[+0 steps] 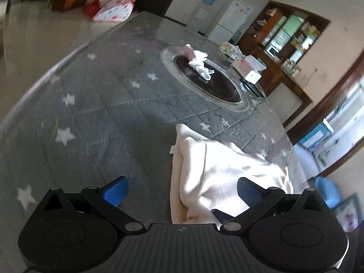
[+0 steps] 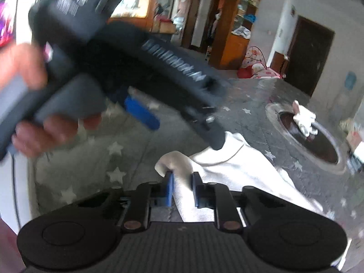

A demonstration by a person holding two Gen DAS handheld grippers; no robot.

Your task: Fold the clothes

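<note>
A cream-white garment (image 1: 218, 173) lies bunched on the grey star-patterned table cover (image 1: 102, 113). My left gripper (image 1: 182, 191) is open, blue pads wide apart, just above the garment's near edge, holding nothing. In the right wrist view my right gripper (image 2: 182, 187) is shut on a fold of the same white garment (image 2: 236, 166), lifting its edge. The left gripper body (image 2: 127, 59), held by a hand, hovers above and left, with one blue pad showing.
A round glass turntable (image 1: 202, 79) with a dark centre sits mid-table, holding small white and pink cloth items (image 1: 198, 61). Boxes (image 1: 250, 66) stand at the table's far edge. Cabinets, a fridge and a doorway lie beyond.
</note>
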